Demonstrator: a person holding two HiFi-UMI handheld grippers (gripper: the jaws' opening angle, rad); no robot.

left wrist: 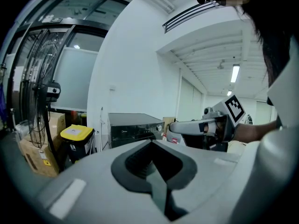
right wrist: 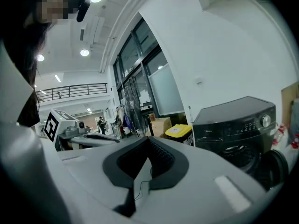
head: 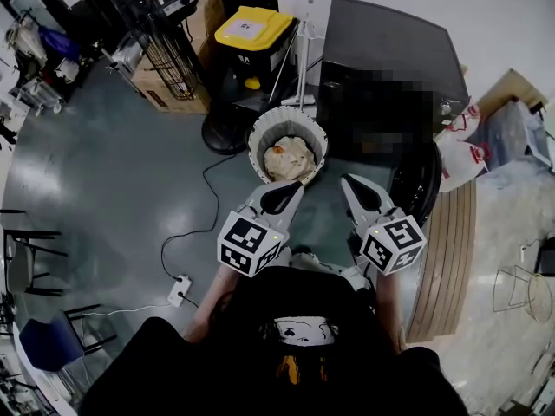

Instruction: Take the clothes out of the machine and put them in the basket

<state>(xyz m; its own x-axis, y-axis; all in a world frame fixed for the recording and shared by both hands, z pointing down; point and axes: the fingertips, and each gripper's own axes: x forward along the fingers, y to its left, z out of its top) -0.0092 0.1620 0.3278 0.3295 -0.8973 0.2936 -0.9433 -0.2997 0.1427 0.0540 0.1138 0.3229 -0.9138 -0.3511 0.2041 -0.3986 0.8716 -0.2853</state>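
The black washing machine [head: 381, 59] stands at the far right, and its round door [head: 418, 180] hangs open. Left of it a white ribbed basket [head: 260, 133] holds pale, crumpled clothes [head: 290, 157]. My left gripper [head: 293, 189] hovers just near the basket's front rim, shut and empty. My right gripper [head: 349, 184] is beside it, in front of the machine door, also shut with nothing in it. The machine [left wrist: 133, 127] shows in the left gripper view behind the closed jaws [left wrist: 152, 146]. In the right gripper view the machine [right wrist: 236, 125] lies right of the closed jaws [right wrist: 148, 143].
A yellow-lidded bin [head: 251, 33] and a standing fan [head: 169, 55] with a cardboard box are behind the basket. A black cable runs to a power strip [head: 179, 290] on the grey floor. Red-and-white bags [head: 464, 150] and a wooden board [head: 451, 250] lie right of the machine.
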